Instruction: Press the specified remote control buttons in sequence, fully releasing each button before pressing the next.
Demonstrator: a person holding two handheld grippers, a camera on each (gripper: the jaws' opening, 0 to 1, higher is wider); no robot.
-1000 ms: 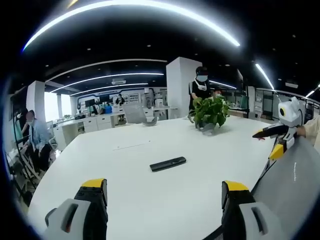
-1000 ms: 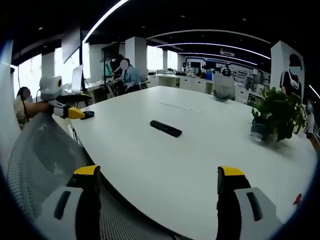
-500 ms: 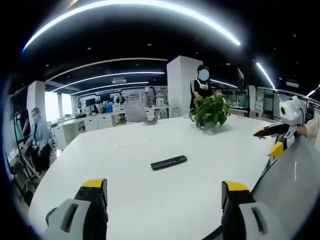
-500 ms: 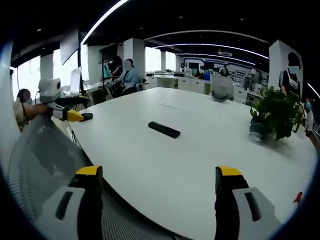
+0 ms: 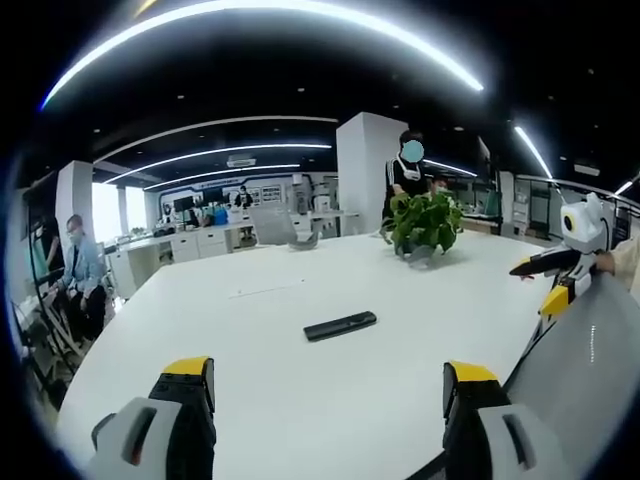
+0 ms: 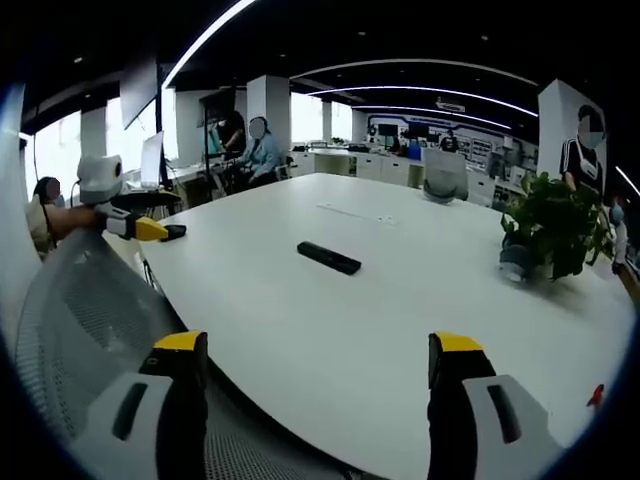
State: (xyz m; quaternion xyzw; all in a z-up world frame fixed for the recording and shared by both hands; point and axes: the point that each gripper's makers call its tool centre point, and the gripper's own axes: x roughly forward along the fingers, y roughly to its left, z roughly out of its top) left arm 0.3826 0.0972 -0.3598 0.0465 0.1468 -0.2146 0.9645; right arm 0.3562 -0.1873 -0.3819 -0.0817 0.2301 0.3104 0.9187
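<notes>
Lay flat mid-table: black remote (image 5: 340, 325) on the white table (image 5: 300, 400), wide bare surface around, plant (image 5: 424, 222) near the far edge. Hovered well short, jaws spread, holding nothing: left gripper (image 5: 325, 405), right gripper (image 6: 318, 385). Possibly a mesh chair back (image 6: 80, 330) below.

The remote control (image 5: 340, 325) is a slim, black, elongated bar lying flat on the white counter (image 5: 300, 400). In the left gripper view it sits near the middle of the counter, its long axis running almost across the picture with the right end tipped slightly upward. In the right gripper view the remote control (image 6: 329, 257) lies at a slant, its left end farther away. It rests alone, with bare counter all around it, touching nothing else. Its buttons are too small to make out.
</notes>
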